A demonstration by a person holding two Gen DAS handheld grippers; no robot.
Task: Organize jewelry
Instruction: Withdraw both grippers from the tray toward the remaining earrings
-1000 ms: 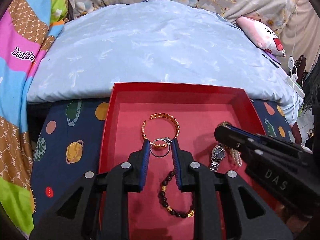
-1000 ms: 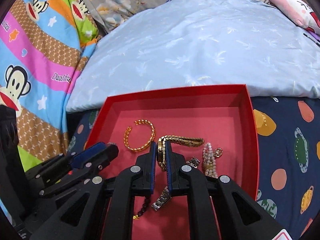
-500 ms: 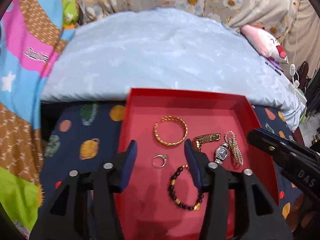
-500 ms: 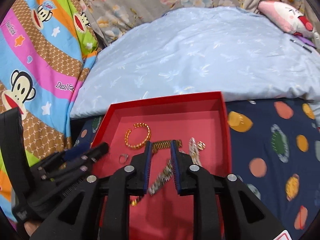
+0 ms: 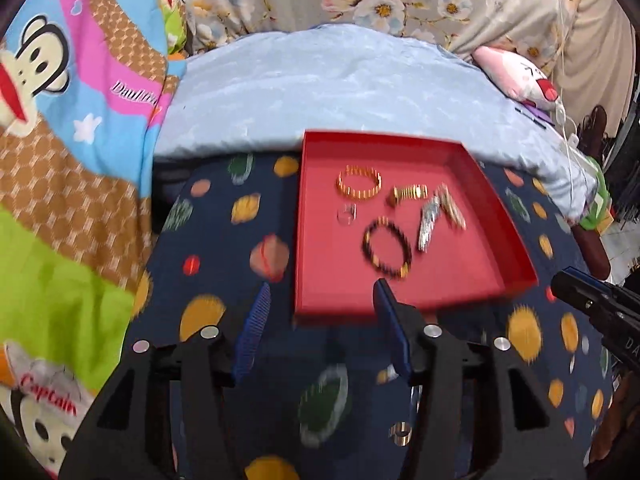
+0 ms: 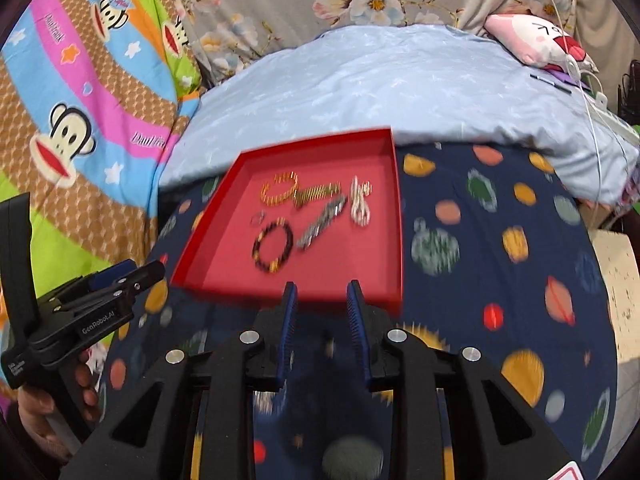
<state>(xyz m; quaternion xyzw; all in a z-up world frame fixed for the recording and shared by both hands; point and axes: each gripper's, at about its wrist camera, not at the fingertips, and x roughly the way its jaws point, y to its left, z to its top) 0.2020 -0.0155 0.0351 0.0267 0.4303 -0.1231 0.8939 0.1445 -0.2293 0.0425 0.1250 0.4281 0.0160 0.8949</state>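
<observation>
Bed: planet-print navy sheet (image 6: 500, 280) up front, pale blue quilt (image 5: 340, 92) behind.
Tray (image 5: 516, 256): red, flat on the sheet, just ahead of both tongs.
Jewelry: all in the tray: gold bangle (image 5: 359, 182), ring (image 5: 347, 213), bead bracelet (image 5: 387, 246), silver watch (image 5: 429, 225), gold watch (image 5: 407, 193), pearls (image 6: 360, 204).
Left tongs (image 5: 318, 330): wide apart, holding nothing, near the tray's front-left corner.
Right tongs (image 6: 322, 330): parted, empty, at the tray's front edge.

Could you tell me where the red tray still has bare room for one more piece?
The red tray is bare along its near edge, below the dark bead bracelet, and down its left side. The far half is crowded: gold bangle, watches, pearls.
</observation>
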